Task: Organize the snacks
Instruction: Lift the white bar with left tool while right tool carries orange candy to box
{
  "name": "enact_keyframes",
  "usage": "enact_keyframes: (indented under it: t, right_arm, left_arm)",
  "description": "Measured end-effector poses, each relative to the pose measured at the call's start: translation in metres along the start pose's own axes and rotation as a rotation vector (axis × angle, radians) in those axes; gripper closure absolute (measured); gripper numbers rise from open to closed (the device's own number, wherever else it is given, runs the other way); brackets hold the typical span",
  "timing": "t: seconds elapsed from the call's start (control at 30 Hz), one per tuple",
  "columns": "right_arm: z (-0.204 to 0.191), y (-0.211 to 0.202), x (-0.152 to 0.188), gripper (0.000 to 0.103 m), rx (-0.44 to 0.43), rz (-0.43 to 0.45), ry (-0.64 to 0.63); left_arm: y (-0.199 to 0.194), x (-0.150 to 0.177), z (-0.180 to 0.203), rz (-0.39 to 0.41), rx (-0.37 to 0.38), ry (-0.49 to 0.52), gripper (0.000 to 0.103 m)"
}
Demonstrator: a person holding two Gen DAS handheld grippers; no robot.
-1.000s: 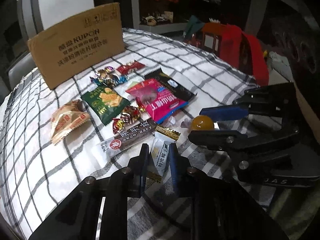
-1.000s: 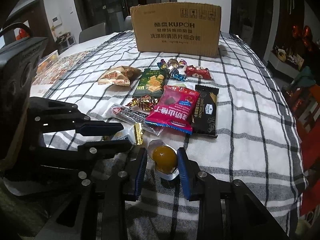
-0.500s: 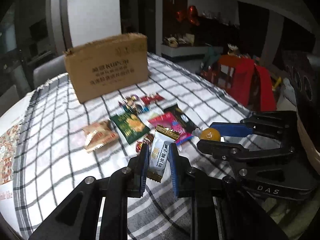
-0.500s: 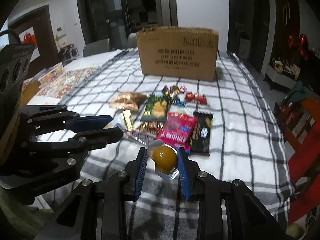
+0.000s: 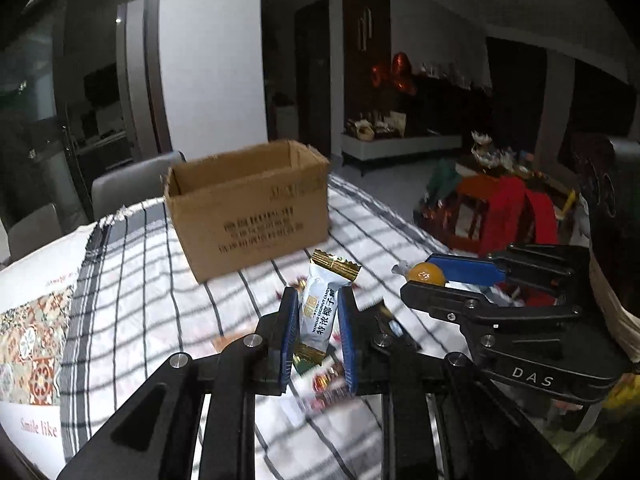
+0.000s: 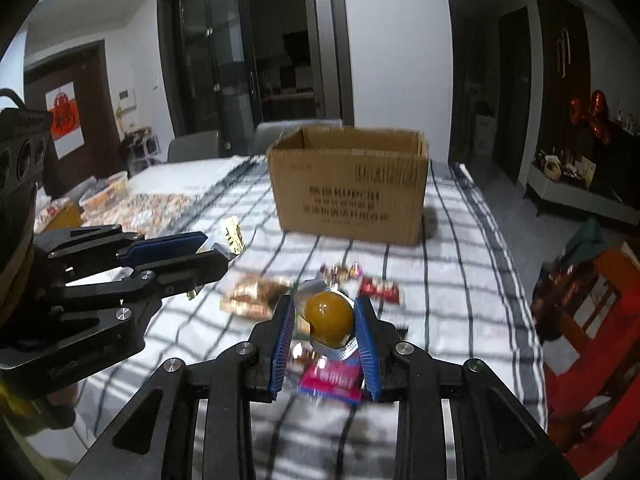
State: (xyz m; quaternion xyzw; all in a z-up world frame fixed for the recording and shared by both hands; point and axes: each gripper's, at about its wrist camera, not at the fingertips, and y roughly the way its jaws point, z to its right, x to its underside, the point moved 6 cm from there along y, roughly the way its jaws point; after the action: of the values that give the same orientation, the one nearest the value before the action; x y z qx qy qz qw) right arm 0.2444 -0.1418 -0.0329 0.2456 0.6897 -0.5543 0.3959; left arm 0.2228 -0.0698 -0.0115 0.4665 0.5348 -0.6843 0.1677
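Left gripper [image 5: 318, 320], lower centre of its view, clenched on the white coconut candy [image 5: 320, 312]; a second ago that candy lay on the cloth. It is now lifted clear. Cardboard box [image 5: 248, 216], open-topped, stands upper centre (likely destination). Right gripper [image 6: 324, 332] grips the orange jelly cup [image 6: 329, 317], likewise raised. Remaining snacks [image 6: 256, 294] stay on the checked tablecloth [image 6: 460, 280] below. Both pickups done; carry to box next.

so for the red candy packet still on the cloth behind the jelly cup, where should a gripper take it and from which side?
Judging from the blurred right wrist view, the red packet lies flat on the checked cloth, long axis left to right. Come straight down and pinch across its short width at mid-length. Its right end looks freest; other sweets crowd its left.
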Motion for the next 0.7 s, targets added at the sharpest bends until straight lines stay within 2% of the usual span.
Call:
enact_keyframes:
  t: [0.37, 0.53, 0.7]
  right_arm:
    - [0.017, 0.016, -0.075, 0.071, 0.022, 0.094, -0.011]
    - [0.027, 0.032, -0.113, 0.071, 0.008, 0.1, 0.016]
    - [0.035, 0.05, -0.136, 0.071, -0.001, 0.081, 0.032]
  left_arm:
    - [0.019, -0.056, -0.036, 0.038, -0.041, -0.044, 0.082]
    - [0.029, -0.085, -0.057, 0.05, -0.065, -0.061, 0.082]
    - [0.041, -0.108, -0.072, 0.053, -0.08, -0.066, 0.082]
